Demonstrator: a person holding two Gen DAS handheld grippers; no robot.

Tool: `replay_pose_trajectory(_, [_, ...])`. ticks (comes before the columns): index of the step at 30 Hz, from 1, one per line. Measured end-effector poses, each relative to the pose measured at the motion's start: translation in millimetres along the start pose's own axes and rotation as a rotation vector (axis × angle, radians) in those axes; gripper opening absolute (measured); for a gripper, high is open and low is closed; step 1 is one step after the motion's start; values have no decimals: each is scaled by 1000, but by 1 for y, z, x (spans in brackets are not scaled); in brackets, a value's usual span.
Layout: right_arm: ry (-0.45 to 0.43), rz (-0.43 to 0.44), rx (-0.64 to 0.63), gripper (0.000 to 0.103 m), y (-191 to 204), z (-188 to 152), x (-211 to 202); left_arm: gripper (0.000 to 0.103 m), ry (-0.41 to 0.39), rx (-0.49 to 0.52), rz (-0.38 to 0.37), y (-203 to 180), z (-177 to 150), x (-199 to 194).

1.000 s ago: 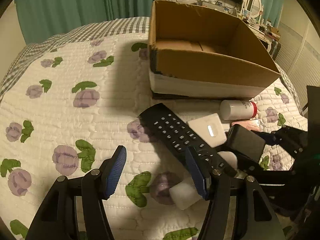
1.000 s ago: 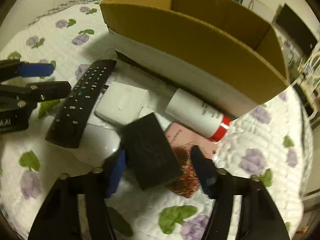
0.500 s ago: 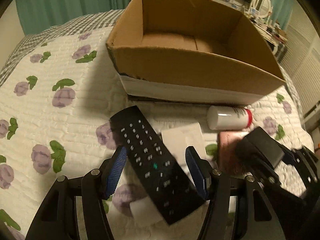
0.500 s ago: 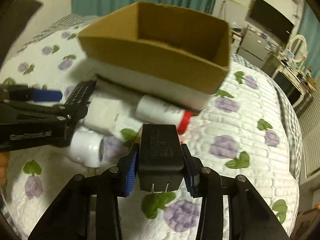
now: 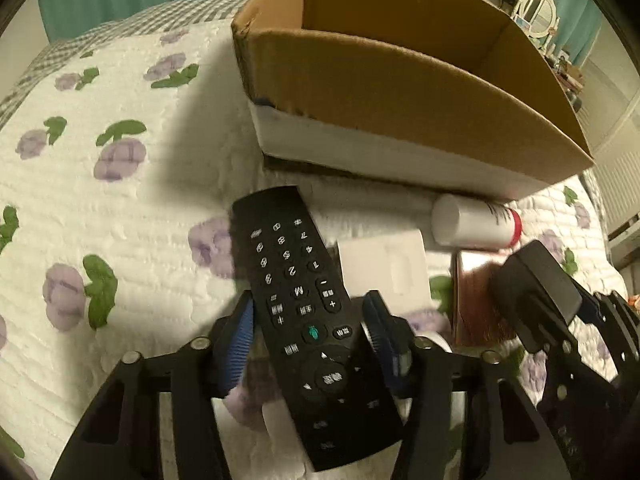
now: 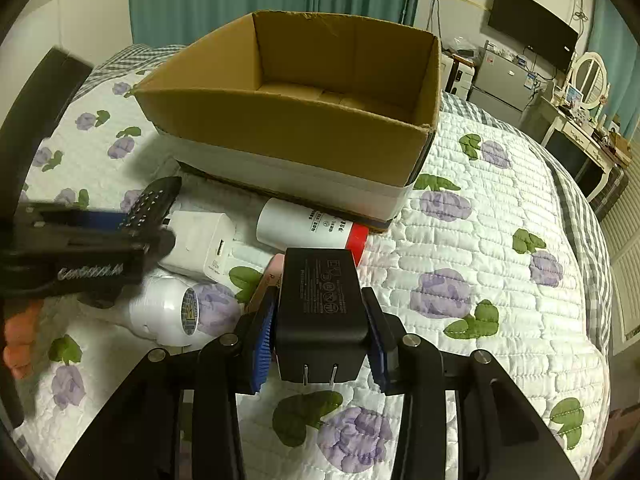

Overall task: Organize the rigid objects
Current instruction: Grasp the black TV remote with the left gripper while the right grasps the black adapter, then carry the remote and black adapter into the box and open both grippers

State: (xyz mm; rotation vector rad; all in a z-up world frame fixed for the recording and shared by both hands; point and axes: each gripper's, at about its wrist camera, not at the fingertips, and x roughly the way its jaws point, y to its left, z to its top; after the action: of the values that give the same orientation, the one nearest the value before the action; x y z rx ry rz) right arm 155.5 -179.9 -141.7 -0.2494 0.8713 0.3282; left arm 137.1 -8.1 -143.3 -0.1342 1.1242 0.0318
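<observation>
Both grippers have closed on their loads since a second ago, when the remote and the adapter still lay among the clutter on the quilt. Largest in view, the cardboard box (image 6: 304, 120) sits open on the floral quilt (image 6: 500, 272), brown inside, with a white band along its lower wall and nothing visible in it. Next in size, the black remote control (image 5: 308, 320) is clamped between the blue pads of the left gripper (image 5: 310, 340), lifted off the quilt in front of the box; its white-marked number keys point toward the box and one green button shows near its middle. The black power adapter (image 6: 322, 308), a matte block with a printed label on top and two metal prongs facing the camera, is pinched between the blue pads of the right gripper (image 6: 320, 348), held above the quilt short of the box. On the quilt just in front of the box lies a white cylinder bottle with a red cap (image 6: 312, 228), beside a white charger block (image 6: 200, 246) and a white rounded object with a label on its end (image 6: 164, 312). A pink item (image 6: 268, 280) lies partly hidden under the adapter.
</observation>
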Motion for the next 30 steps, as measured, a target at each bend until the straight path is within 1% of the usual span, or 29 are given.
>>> replay_pose_trajectory(4, [1,-1,3,39,1,0,-3,43,11,30,0,1,-5,-5])
replay_pose_trajectory(8, [-3,-4,5,39,1,-2,-5,42,-1,51,-1,4,-12,-12])
replay_pose_trajectory(10, [-6,-6,8,39,0,-2,-6,42,-16,41,7,9,-15,-15])
replay_pose_trajectory(12, [-8,-8,10,39,0,-1,-6,41,-34,30,0,13,-16,-20])
replay_pose_trajectory(17, [-34,-16,2,39,1,0,-13,40,-73,48,-8,12,-20,-36])
replay_pose_trajectory(20, [-45,-26,-4,39,3,2,-20,40,-95,64,-17,13,-18,-47])
replay_pose_trajectory(25, [-77,-50,-25,39,9,5,-42,40,-118,83,-36,7,-27,-66])
replay_pose_trajectory(26, [-83,-54,-26,39,10,6,-47,40,-123,85,-40,8,-20,-67])
replay_pose_trajectory(30, [-115,-66,-33,39,16,16,-68,40,-160,111,-60,0,-18,-88])
